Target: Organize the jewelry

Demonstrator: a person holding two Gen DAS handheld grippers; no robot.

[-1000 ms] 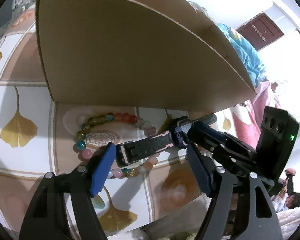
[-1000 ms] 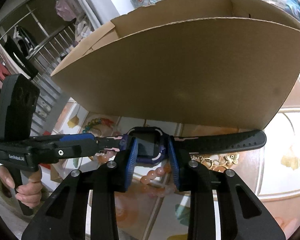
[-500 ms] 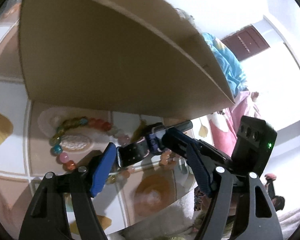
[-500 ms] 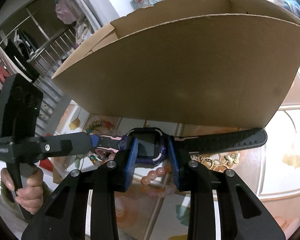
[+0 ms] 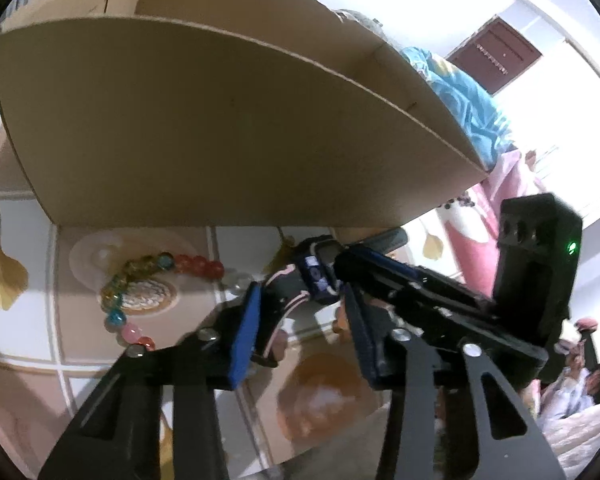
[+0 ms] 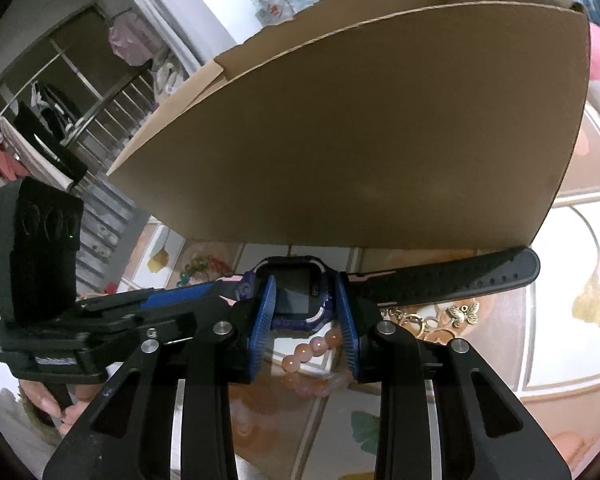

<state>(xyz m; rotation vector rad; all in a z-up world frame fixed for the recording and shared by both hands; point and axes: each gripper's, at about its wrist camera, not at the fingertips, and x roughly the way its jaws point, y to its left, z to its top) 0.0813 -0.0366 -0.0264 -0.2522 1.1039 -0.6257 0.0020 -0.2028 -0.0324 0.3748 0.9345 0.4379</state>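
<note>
The right tongs [image 6: 305,312] are closed on the body of a smartwatch [image 6: 298,294], with one blue pad on each side of the case, so the screen faces up and both straps hang free. The long black strap [image 6: 452,280] reaches out to the right, just in front of the cardboard box [image 6: 360,140]. The watch is lifted a little above the counter [image 6: 560,340], near the lower edge of the box wall.

The left tongs [image 5: 300,328] come from the other side. Their pads stand apart around the short strap [image 5: 284,304], which has pink trim, and I cannot tell if they already press it; they look open or only loosely closing. I think this second grip is meant to keep the loose strap from swinging, so the watch can go over the box wall in a straight and tidy shape.

Other jewelry lies on the counter: a bracelet of coloured beads [image 5: 148,280] on the left, a peach bead bracelet [image 6: 312,360] under the watch, and a gold chain with a butterfly charm [image 6: 464,312] near the long strap. They probably wait for their turn. The box wall is high, so the watch must be raised well before it can be put inside.
</note>
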